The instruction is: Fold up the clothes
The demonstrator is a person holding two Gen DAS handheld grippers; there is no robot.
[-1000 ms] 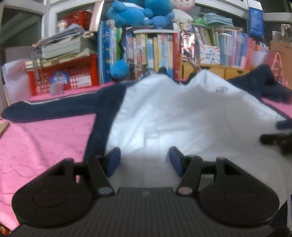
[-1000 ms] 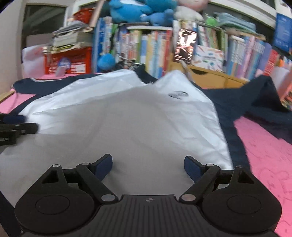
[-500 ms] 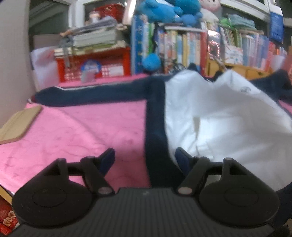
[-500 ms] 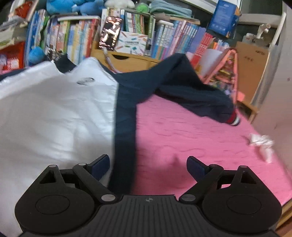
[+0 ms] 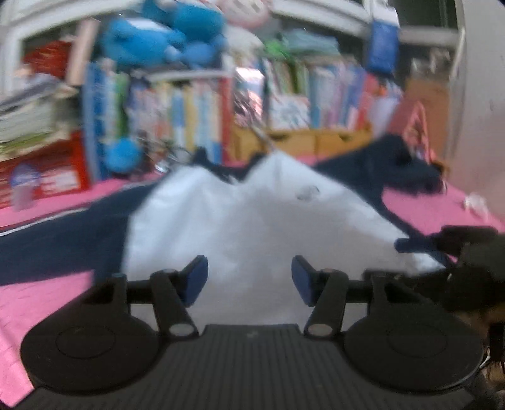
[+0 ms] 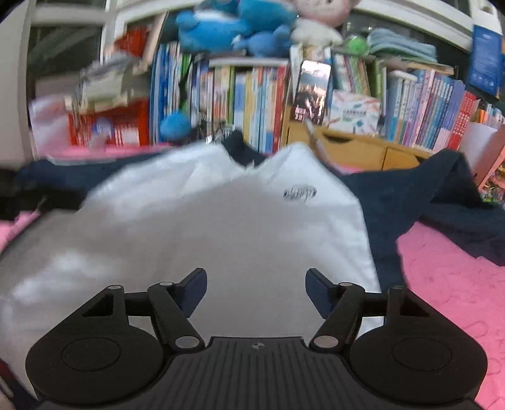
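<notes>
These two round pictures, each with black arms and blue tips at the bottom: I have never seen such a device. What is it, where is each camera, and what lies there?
No robot here: a person holds one hand tool with two fingers in each hand, and a wide-angle camera on each tool looks forward along its fingers. In the left tool's picture you see the left gripper; in the other, the right gripper. Both have blue pads, and their jaws are closing, but nothing is pinched between them. Below them lies a white jacket with dark navy sleeves, spread on a pink patterned cover. At the right edge of the left picture, the other tool shows too. Behind stands a full bookshelf with blue plush toys on top.
</notes>
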